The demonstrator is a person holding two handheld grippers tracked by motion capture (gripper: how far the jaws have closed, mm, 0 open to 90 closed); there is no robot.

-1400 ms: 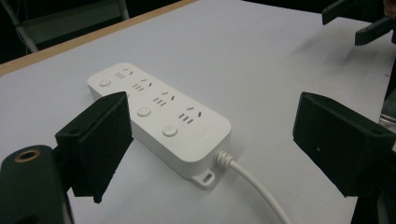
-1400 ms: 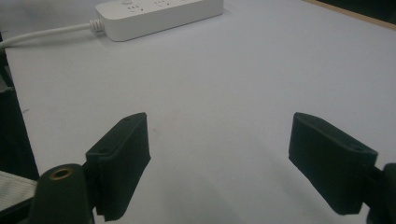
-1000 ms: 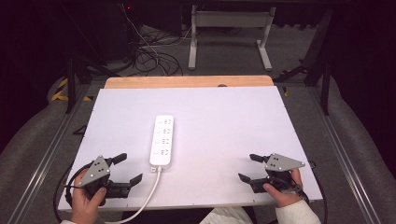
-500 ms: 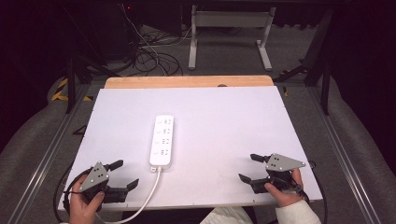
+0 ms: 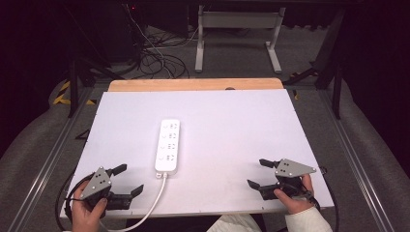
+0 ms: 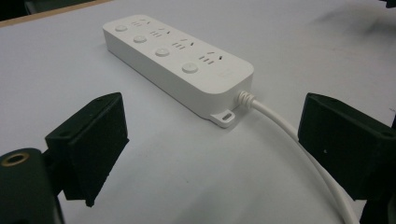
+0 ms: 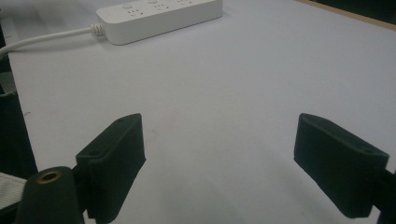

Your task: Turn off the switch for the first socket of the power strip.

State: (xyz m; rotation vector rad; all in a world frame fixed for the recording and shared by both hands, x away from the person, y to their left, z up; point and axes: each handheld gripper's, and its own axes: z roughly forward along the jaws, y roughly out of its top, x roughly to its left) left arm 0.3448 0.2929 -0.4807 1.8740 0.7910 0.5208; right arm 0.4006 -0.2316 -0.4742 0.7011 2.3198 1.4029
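Power strip on the worktop, both jaws wide.
The strip lies left of centre; its cord runs between the left gripper's empty jaws. The right gripper sits well apart, empty.

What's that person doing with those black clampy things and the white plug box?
A person sits at a white table holding a tool in each hand. A white power strip lies flat in the middle, its cord trailing off the near edge. The left tool and right tool are both open, holding nothing, and neither touches the strip.
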